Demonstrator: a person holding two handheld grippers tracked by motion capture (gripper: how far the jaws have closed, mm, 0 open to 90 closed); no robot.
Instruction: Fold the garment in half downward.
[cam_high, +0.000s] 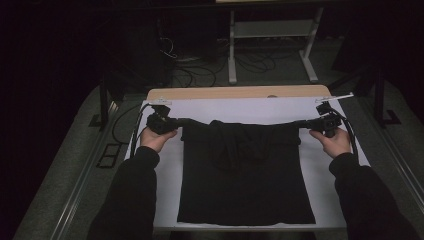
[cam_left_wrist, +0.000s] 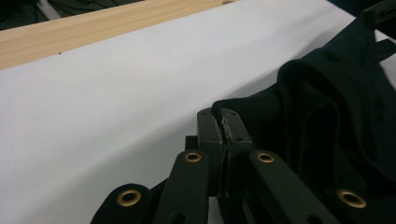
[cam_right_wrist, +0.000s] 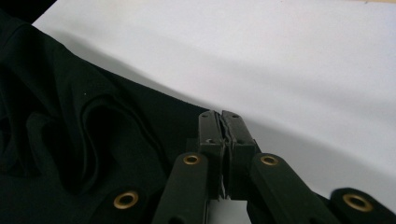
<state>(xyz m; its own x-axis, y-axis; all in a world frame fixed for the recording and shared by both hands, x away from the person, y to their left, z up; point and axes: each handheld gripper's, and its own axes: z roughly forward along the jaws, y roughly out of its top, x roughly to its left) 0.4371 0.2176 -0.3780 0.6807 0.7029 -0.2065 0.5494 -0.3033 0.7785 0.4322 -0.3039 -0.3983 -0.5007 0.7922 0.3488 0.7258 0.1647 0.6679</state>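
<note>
Black cloth covers the middle of the white sheet (cam_high: 330, 200), and we start at the near edge, where the hem of the dark garment (cam_high: 245, 190) lies flat and square, close to the person's side of the table (cam_high: 235, 92). Both sleeved forearms come in from the bottom, one on each side of it. Moving up, the body of the garment looks smooth, then bunches into loose folds near the top, where some of the fabric appears doubled over on itself. Further up again, the action: the left gripper (cam_high: 161, 121) has its jaws pressed together on the garment's far left corner, and in the left gripper view you can see a thin lip of black fabric pinched right between the pads (cam_left_wrist: 212, 133), with the rest of the cloth trailing off to the side. The right gripper (cam_high: 327, 121) mirrors it on the far right corner, jaws clamped tight with cloth running into the seam between them in the right gripper view, where the garment (cam_right_wrist: 70, 135) spills away in soft folds. Between the two, the top edge stretches in a taut line across the sheet. My read: the grab is done and a fold looks to be only just starting, with most of it still to come. Beyond, the wooden far edge of the table, then cables on the floor (cam_high: 200, 70).
</note>
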